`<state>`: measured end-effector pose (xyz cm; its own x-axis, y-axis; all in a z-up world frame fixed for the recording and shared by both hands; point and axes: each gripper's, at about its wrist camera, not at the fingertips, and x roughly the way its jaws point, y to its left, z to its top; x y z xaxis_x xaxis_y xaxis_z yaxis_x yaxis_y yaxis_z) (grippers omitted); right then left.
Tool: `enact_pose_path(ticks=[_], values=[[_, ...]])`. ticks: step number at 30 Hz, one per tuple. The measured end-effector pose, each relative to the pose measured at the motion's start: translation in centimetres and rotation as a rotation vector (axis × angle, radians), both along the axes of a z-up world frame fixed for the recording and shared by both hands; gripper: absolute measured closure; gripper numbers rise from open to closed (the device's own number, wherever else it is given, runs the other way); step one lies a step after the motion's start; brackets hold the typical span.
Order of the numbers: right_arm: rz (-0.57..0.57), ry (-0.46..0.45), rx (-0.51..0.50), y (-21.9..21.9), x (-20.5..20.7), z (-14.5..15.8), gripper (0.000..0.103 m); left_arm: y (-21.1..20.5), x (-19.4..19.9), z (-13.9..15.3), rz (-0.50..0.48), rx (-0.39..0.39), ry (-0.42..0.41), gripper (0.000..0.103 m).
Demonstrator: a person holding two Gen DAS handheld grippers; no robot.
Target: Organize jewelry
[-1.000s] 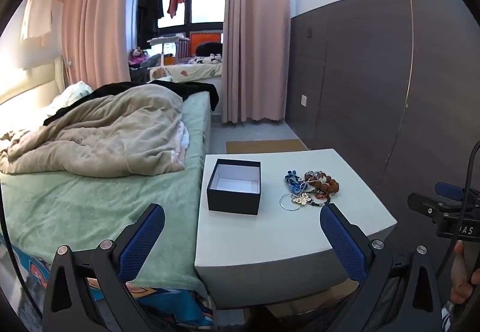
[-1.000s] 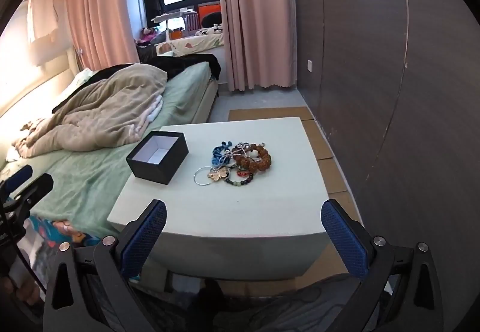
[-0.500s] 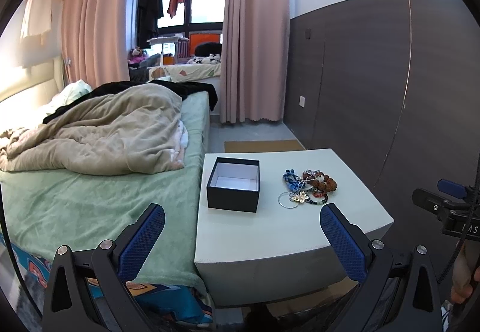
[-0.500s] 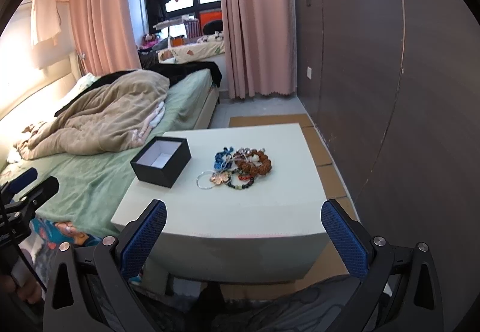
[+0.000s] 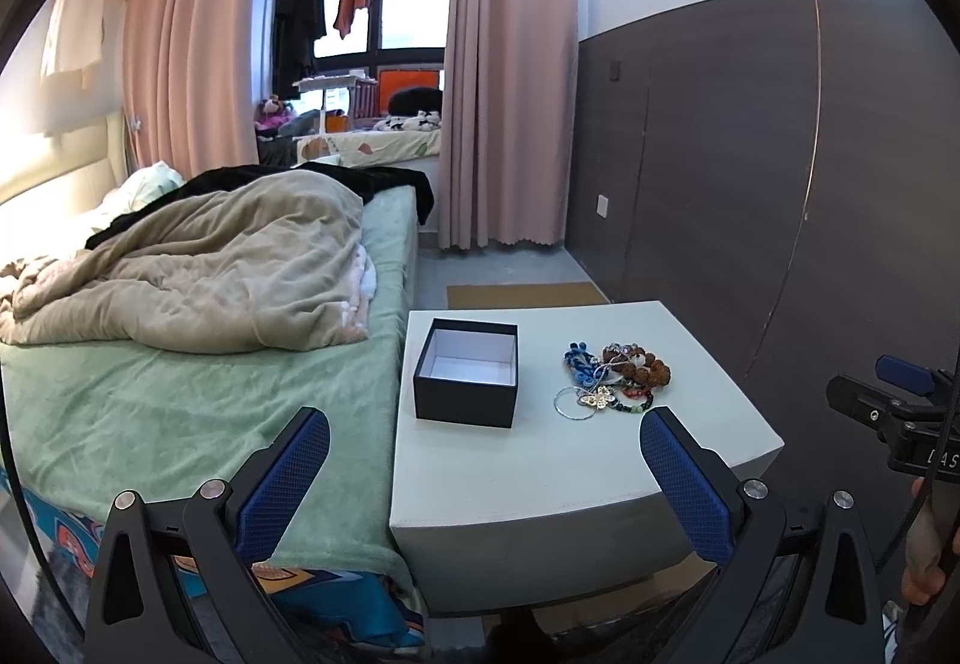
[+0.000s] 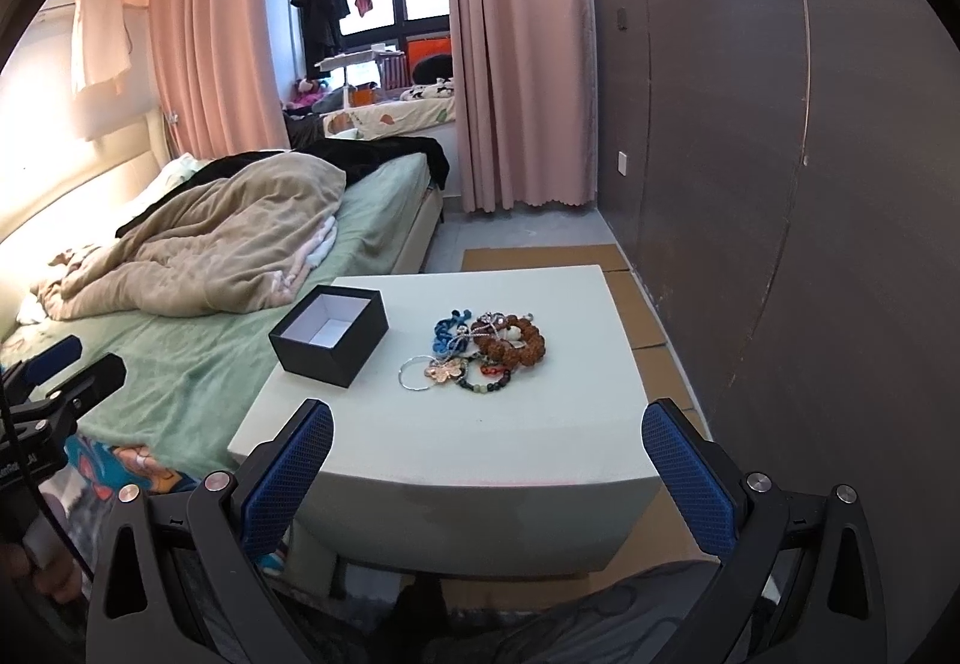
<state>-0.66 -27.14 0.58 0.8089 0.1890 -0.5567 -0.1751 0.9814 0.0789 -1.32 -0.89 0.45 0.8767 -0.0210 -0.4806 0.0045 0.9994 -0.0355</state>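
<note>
Both my grippers, left (image 5: 485, 475) and right (image 6: 487, 469), gape empty; I'd pinch one bracelet (image 6: 509, 342) toward the black box (image 6: 329, 333).

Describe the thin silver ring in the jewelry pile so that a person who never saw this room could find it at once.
Beside the bed stands a white table that carries an open black box and, apart from it, a jewelry pile. The thin silver ring lies at the pile's edge toward the box. Unlike the beaded bracelets next to it, it is a plain bare wire hoop.
</note>
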Motion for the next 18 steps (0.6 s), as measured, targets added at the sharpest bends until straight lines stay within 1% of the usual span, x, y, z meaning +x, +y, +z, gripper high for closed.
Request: enact_pose_path(ticks=[12,18], values=[[-0.004,0.01,0.014,-0.13,0.19,-0.01,0.0,-0.08,-0.18,0.55,-0.007,0.002,-0.007,0.0],[-0.004,0.006,0.014,-0.21,0.17,0.02,0.0,-0.06,-0.31,0.66,-0.015,-0.015,-0.006,0.0]])
